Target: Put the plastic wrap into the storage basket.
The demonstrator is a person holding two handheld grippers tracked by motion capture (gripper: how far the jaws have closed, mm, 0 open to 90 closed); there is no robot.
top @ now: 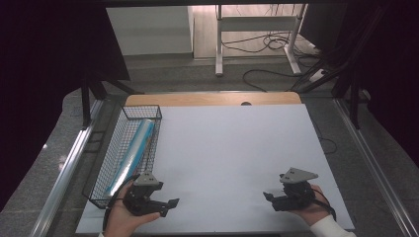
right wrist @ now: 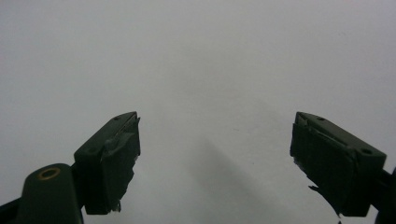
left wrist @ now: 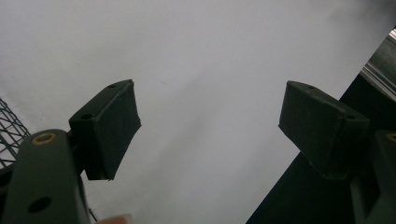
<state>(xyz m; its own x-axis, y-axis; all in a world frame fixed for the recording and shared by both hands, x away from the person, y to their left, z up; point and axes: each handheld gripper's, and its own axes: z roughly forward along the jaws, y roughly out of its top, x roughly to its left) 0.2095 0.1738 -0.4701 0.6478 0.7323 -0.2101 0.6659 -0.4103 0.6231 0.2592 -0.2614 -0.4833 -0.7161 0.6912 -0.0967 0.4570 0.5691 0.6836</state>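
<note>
nearest the person, at the bench's front edge, the left hand (top: 121,217) holds the left tool (top: 168,206) just in front of the near end of the wire basket (top: 101,173), its jaws pointing toward the middle of the bench. in the left gripper view the left tool (left wrist: 210,126) has its two black jaws standing well apart with only the white bench surface (left wrist: 196,56) between them; nothing is gripped, and a corner of the basket mesh (left wrist: 9,126) shows at the left edge. at the right, the right hand (top: 309,207), with a white sleeve (top: 328,228) behind it, holds the right tool (top: 269,200) low over the bench, pointing inward toward the left tool, the two well apart. in the right gripper view the right tool (right wrist: 215,154) also has its jaws wide, with bare white surface between them and nothing held.

farther up the left side, the black wire basket runs along the bench's left edge, and a light blue roll (top: 134,150) lies lengthwise inside it, its near end close to the left tool but apart from it. beyond the white surface a strip of bare wood (top: 212,98) shows at the bench's far edge, and past that a grey floor with cables (top: 267,44).
</note>
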